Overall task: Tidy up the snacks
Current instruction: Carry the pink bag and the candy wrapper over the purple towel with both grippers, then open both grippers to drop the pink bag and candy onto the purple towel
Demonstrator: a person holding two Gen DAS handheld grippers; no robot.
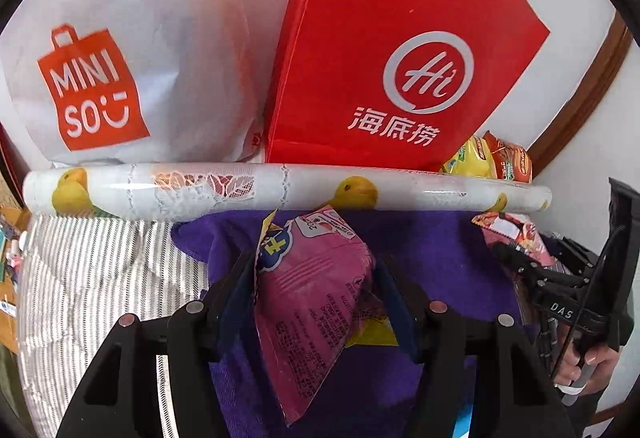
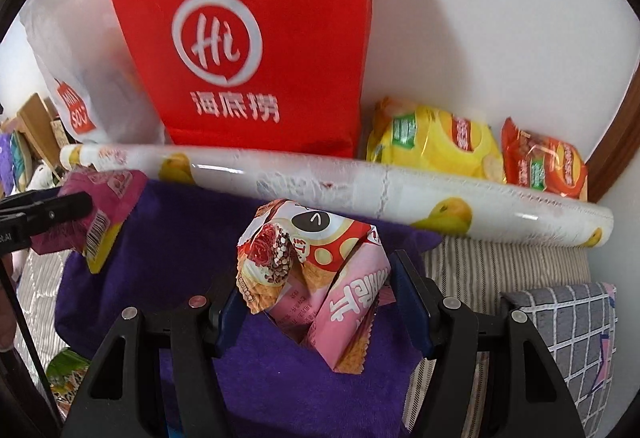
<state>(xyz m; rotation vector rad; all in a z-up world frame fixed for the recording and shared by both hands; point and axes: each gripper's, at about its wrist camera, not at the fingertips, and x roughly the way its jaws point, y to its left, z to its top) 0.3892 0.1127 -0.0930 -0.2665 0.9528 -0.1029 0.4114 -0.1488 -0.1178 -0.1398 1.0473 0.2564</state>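
Left tongs (image 1: 314,274) pinched a crinkly magenta foil packet (image 1: 316,302); right tongs (image 2: 316,286) clamped a creased pink wrapper (image 2: 320,278), both above plush purple cloth (image 2: 168,238), a glossy roll (image 2: 320,174) beyond

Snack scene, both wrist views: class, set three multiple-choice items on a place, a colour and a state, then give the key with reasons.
1. Where do the yellow packet and orange packet lie?
A. right of the red bag
B. on the purple cloth
C. inside the white bag

2. What colour is the packet in the left tool?
A. green
B. magenta
C. blue

3. What state is the right tool in?
A. open, empty
B. out of view
C. shut on the pink packet

Key: A, they sit behind the roll, right of the bag; B, magenta wrapper; C, fingers press both its sides.
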